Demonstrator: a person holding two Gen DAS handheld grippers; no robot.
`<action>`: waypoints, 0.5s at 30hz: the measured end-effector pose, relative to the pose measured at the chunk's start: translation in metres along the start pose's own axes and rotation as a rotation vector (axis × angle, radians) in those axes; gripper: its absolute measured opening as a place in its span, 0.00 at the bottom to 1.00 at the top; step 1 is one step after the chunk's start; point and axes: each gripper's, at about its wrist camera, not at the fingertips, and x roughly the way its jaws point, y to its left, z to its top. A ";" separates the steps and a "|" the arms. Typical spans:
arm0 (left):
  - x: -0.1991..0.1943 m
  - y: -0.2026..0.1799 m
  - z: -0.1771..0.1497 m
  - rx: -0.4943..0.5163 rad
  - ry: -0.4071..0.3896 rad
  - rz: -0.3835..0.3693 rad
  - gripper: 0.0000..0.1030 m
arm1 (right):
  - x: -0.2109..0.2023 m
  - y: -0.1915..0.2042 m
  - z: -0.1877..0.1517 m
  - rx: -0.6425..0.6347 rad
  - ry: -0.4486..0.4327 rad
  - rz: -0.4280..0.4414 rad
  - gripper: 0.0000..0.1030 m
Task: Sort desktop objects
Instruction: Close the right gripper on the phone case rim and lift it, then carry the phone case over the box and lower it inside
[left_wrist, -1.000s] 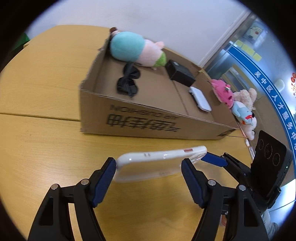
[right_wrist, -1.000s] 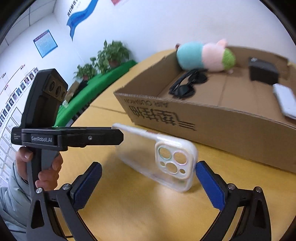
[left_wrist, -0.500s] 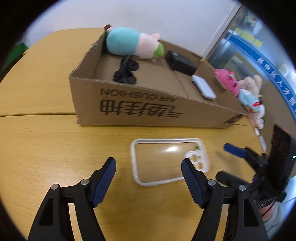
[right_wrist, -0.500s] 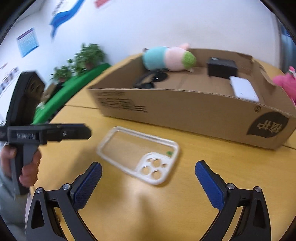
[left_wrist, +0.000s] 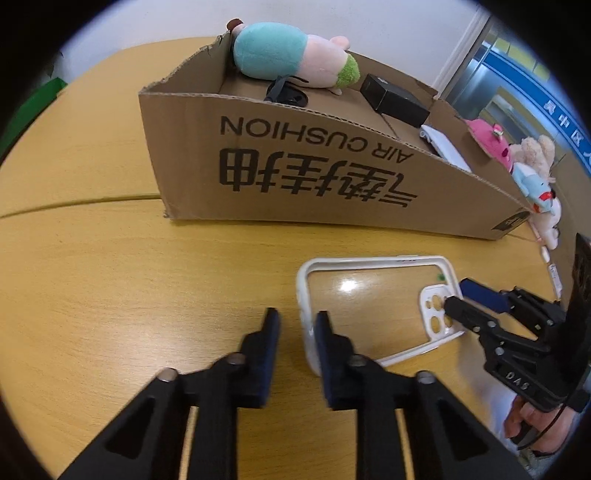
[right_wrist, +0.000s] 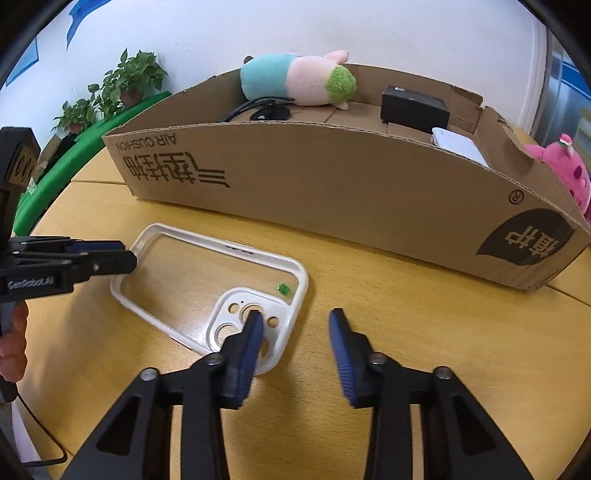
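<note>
Spreading under both tools, the yellow wooden table (left_wrist: 110, 295) carries everything. Beyond both pairs of jaws stands the long brown cardboard box (left_wrist: 332, 177) with "AIR CUSHION" printed on its near wall. It already holds a teal and pink plush toy (left_wrist: 288, 55), a black rectangular box (left_wrist: 395, 99), a flat white device (left_wrist: 443, 147) and a pair of black sunglasses (left_wrist: 284, 94), so much of the sorting looks done. A pink plush toy (left_wrist: 487, 140) and a few other soft toys lie past the box's far end, outside it; whether they are meant to go in cannot be told.

The clear phone case with a white rim (left_wrist: 373, 302) lies flat on the table, open side up, in front of the box and not yet in it. The left gripper (left_wrist: 295, 317) has its jaws brought together on the case's plain short end, clamped on the rim. The right gripper (right_wrist: 295, 317) is closing: one finger sits over the camera cut-outs, the other outside on the bare table, with the end rim between them but not yet pressed.

What remains, by this reading, is to finish the right-hand pinch, lift the case and carry it over the near wall into the box.
</note>
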 end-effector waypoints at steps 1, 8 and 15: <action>0.000 -0.001 0.000 0.000 -0.004 -0.002 0.06 | 0.000 0.001 0.000 -0.002 -0.001 0.006 0.24; -0.009 -0.014 -0.005 0.030 -0.026 0.067 0.05 | -0.010 0.004 -0.001 0.001 -0.025 0.035 0.11; -0.073 -0.046 0.022 0.105 -0.190 0.089 0.05 | -0.068 -0.003 0.010 0.031 -0.178 0.062 0.12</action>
